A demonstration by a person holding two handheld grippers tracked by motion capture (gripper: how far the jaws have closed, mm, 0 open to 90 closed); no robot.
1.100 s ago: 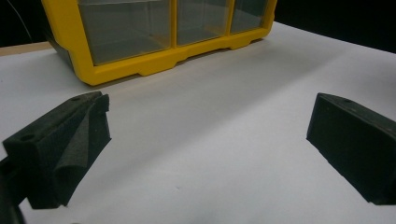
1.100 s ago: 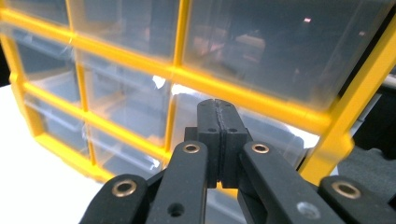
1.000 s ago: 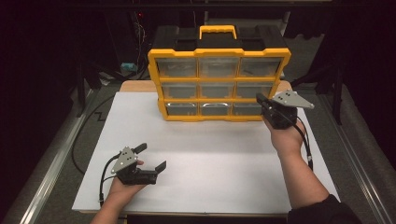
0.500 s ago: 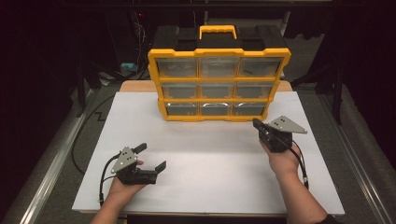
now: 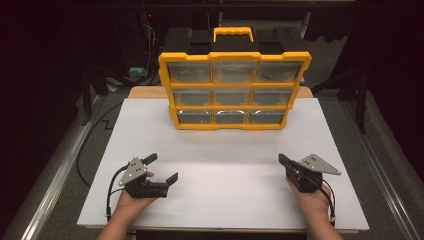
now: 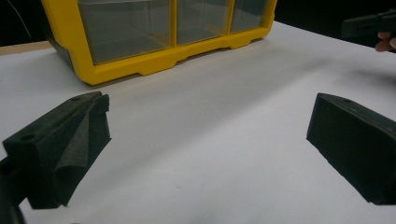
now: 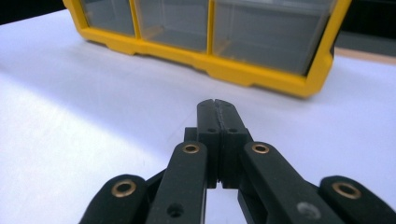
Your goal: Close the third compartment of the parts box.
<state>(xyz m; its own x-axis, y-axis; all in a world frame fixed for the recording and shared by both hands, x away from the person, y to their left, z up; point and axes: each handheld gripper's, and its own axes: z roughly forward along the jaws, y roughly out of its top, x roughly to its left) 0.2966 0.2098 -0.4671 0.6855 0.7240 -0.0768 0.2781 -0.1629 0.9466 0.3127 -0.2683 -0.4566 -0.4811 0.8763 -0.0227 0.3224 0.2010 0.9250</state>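
Drawer cabinet point(image 5: 234, 89) standing straight ahead of both, well apart at far side of worktop point(image 5: 225, 165), long axis lying crosswise; right hand-held gripper point(image 5: 283, 159) pressed closed, left hand-held gripper point(image 5: 161, 168) spread wide, about equally distant.

A white sheet point(image 5: 225, 165) covers nearly the whole table, and a strip of the bare wooden tabletop point(image 5: 145, 92) shows past it along the far edge, most plainly at the far left and far right corners. On the grey floor beside the table's left edge a metal rail point(image 5: 52, 182) runs from near to far, a black cable point(image 5: 86, 147) curves between it and the table, and a second rail point(image 5: 387, 177) lies off the right edge. A small teal object point(image 5: 136, 73), too small to identify, sits in the dark clutter beyond the far left corner.
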